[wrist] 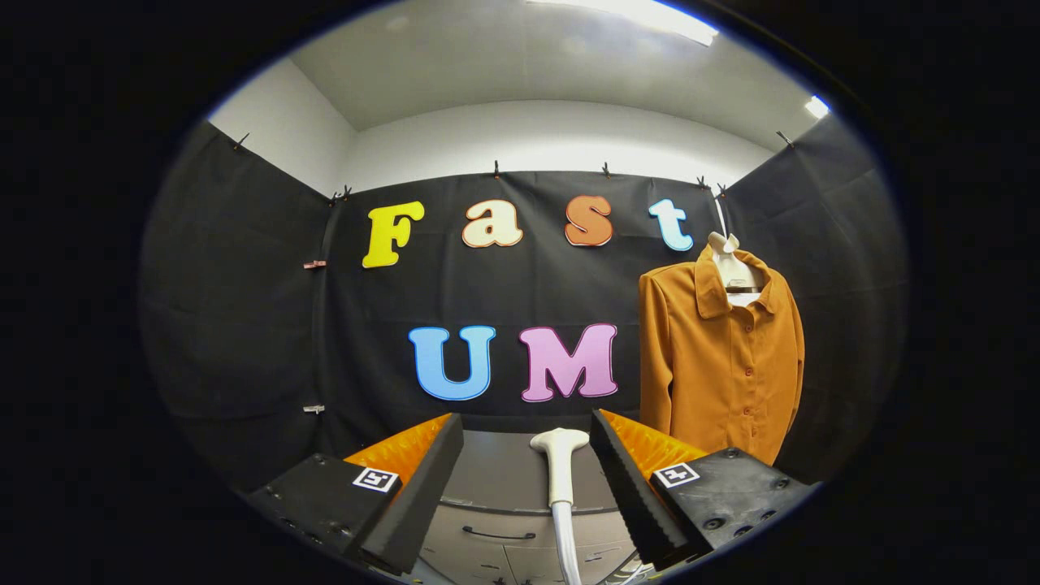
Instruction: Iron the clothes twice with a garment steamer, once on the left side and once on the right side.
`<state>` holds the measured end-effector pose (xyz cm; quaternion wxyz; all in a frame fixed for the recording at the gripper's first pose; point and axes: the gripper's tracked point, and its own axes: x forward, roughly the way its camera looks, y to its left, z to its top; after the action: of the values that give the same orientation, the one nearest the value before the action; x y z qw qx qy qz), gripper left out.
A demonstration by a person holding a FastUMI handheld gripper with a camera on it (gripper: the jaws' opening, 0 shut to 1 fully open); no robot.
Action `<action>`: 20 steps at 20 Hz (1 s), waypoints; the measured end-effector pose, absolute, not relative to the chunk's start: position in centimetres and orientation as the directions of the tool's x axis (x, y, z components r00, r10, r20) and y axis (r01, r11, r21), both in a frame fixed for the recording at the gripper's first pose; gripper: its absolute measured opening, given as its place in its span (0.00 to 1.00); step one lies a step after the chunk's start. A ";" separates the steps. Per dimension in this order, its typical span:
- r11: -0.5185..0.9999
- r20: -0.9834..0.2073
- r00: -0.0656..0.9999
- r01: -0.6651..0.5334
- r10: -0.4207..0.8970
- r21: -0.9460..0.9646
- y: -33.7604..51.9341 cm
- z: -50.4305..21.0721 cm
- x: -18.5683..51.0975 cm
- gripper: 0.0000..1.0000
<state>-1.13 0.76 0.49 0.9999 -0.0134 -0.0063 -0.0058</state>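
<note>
A white garment steamer (pixel 559 471) stands upright between my fingers, its flat head on top and its hose running down below. It is nearer the right finger, and neither finger touches it. My gripper (pixel 526 421) is open wide. An orange button-up shirt (pixel 719 366) hangs on a white hanger (pixel 734 272) against the black cloth wall, beyond the right finger and higher up. The shirt's front faces me and one sleeve hangs down its left side.
A grey cabinet top (pixel 496 467) lies under the steamer, with grey drawers and a dark handle (pixel 497 535) below it. Black cloth walls close the booth at the back and on both sides.
</note>
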 end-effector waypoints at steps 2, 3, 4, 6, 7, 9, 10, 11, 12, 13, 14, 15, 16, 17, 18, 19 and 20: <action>1.000 0.010 1.000 0.016 -0.016 -0.025 0.8 0.4 -1.2 0.98; 0.999 0.008 1.000 0.019 -0.019 -0.027 0.8 0.3 -1.0 0.98; 0.999 0.006 1.000 0.025 -0.025 -0.029 0.9 0.2 -1.1 0.98; 0.999 -0.001 0.999 0.038 -0.038 -0.031 1.1 0.0 -1.0 0.98; 0.999 -0.005 0.999 0.044 -0.044 -0.028 1.2 -0.2 -0.9 0.98; 0.998 -0.021 0.998 0.057 -0.057 -0.022 1.6 -0.8 -0.9 0.98; 0.998 -0.031 0.997 0.064 -0.065 -0.020 1.7 -1.2 -0.9 0.98; 0.997 -0.042 0.996 0.073 -0.073 -0.018 1.9 -1.6 -0.9 0.98; 0.996 -0.055 0.995 0.082 -0.083 -0.016 2.2 -1.9 -0.9 0.98; 0.996 -0.067 0.994 0.091 -0.092 -0.013 2.3 -2.4 -0.9 0.98; 0.995 -0.077 0.992 0.099 -0.100 -0.011 2.5 -2.8 -0.9 0.98; 0.995 -0.088 0.991 0.104 -0.104 -0.012 2.7 -3.3 -0.8 0.98; 0.994 -0.101 0.989 0.105 -0.106 -0.014 3.0 -3.9 -0.7 0.98; 0.995 -0.117 0.988 0.103 -0.104 -0.014 3.1 -4.4 -0.5 0.98; 0.994 -0.132 0.986 0.104 -0.105 -0.012 3.1 -4.9 -0.2 0.98; 0.994 -0.149 0.983 0.107 -0.107 -0.008 3.0 -5.6 0.3 0.98; 0.994 -0.165 0.980 0.110 -0.109 -0.003 2.7 -6.1 0.9 0.98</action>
<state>0.94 2.74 -6.11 0.9950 0.0029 0.0830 -0.0549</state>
